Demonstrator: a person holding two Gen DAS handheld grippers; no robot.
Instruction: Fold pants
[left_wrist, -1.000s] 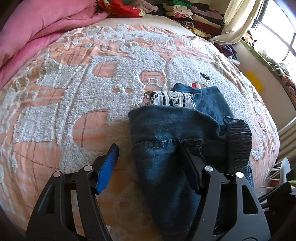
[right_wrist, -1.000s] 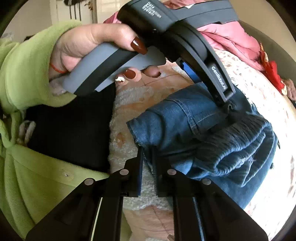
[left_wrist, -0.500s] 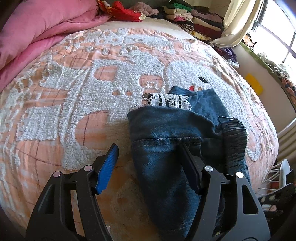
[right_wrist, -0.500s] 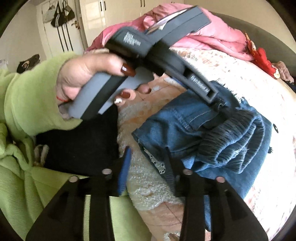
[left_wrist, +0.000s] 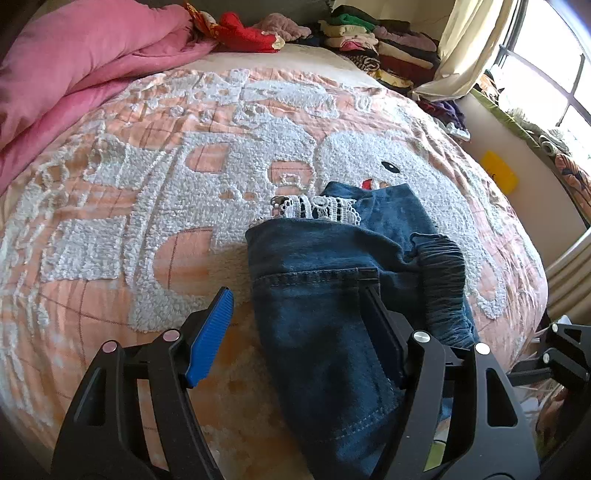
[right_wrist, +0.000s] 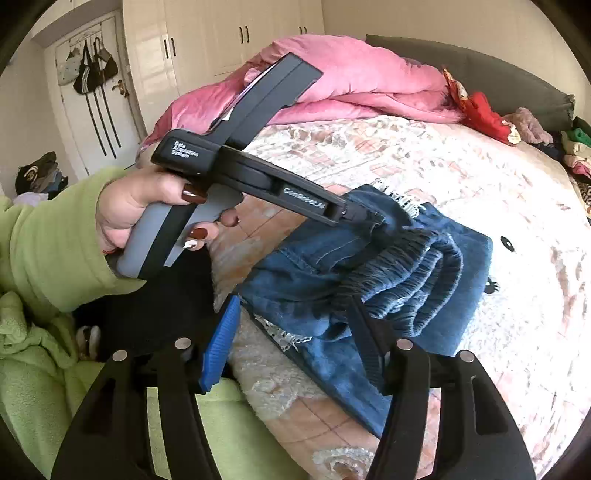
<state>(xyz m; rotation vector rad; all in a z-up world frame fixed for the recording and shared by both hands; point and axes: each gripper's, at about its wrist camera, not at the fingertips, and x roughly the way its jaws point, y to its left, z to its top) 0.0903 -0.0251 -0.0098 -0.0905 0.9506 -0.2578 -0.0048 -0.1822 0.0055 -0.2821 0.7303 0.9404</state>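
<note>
Folded pants (left_wrist: 332, 295) lie at lower centre of the bedspread (left_wrist: 147, 184) (bare quilt to upper left), both the left gripper (left_wrist: 299, 325) and right gripper (right_wrist: 295, 343) spread wide, grasping nothing.

A home bedroom — lived-in.
A bed (left_wrist: 110, 206) with pink duvet (left_wrist: 74, 62), folded-clothes stacks (left_wrist: 373, 40), white wardrobe (right_wrist: 207, 37) — bags on the door (right_wrist: 88, 70).

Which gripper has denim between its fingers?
Both open; the left gripper straddles the jeans. The right gripper also spans a folded edge.
</note>
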